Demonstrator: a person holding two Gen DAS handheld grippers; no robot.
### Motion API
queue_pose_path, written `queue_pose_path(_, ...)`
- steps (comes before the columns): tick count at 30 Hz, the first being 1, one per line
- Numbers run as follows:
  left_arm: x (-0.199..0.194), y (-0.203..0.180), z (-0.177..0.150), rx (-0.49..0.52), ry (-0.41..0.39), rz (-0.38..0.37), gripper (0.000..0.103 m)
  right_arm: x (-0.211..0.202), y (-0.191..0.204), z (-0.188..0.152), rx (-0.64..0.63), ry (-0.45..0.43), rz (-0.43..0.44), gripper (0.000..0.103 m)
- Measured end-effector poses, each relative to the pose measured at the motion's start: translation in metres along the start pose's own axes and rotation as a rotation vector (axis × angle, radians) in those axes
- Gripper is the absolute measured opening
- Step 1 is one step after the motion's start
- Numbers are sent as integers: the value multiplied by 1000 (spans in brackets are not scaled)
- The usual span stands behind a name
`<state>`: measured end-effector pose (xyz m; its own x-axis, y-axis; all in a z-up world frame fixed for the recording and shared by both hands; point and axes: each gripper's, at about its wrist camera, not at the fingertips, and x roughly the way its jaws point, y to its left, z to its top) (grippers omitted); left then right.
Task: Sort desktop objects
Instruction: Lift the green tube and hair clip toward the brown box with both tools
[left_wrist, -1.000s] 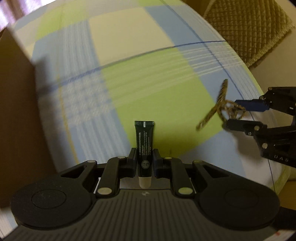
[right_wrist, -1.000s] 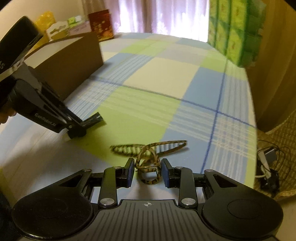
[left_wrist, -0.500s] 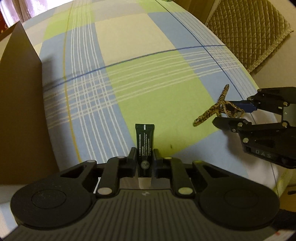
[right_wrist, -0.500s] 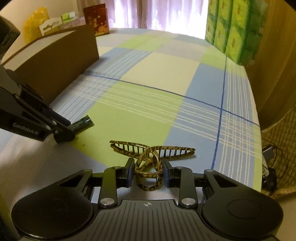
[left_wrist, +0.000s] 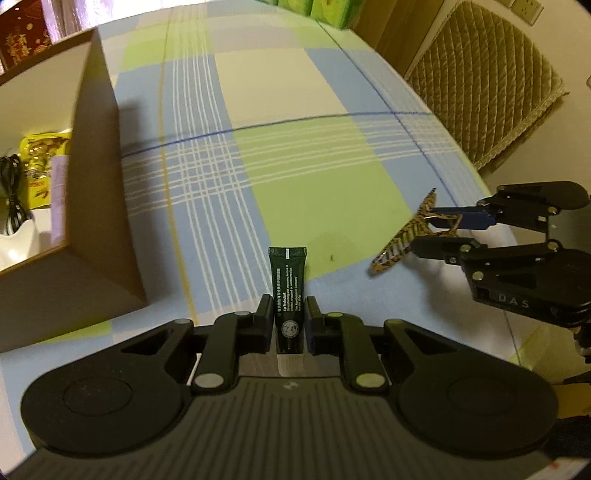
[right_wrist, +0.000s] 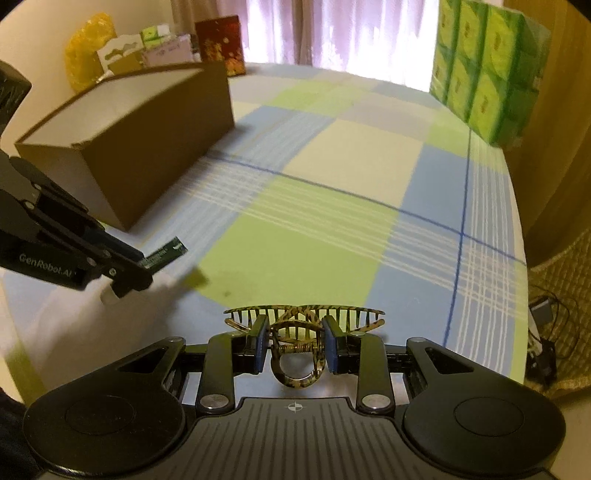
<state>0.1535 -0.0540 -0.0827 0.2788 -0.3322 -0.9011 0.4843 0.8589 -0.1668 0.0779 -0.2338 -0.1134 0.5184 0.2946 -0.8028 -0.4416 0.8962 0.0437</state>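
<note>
At frame bottom, left gripper (left_wrist: 289, 319) clenches the tube (left_wrist: 288, 291); right gripper (right_wrist: 295, 347) grips the hair claw (right_wrist: 301, 332). Carry step; next, probably over the box (left_wrist: 92, 206) at left, then release.

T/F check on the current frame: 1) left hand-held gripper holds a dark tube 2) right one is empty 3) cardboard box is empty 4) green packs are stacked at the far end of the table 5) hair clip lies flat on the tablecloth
1) True. The left hand-held gripper is shut on the dark tube.
2) False. The right hand-held gripper is shut on a tortoiseshell hair clip.
3) False. The cardboard box holds a yellow packet and a black cable.
4) True. The green packs are stacked there.
5) False. The clip is held in the gripper above the tablecloth.
</note>
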Motion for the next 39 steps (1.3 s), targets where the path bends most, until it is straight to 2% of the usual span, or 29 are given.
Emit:
queue_pose_path(9, -49, 18, -12, -40, -96, -15, 13, -12, 32, 20, -55, -50, 31, 28)
queue_pose_path(17, -87, 41, -22, -80, -169, 3, 13, -20, 58, 44, -88, -105, 61, 28)
queue_pose_path(27, -118, 74, -41, -129, -209, 21, 13, -20, 93, 68, -135, -147, 109, 28)
queue_pose_path(39, -136, 98, -49, -152, -240, 34, 13, -18, 113, 86, -151, -170, 120, 28)
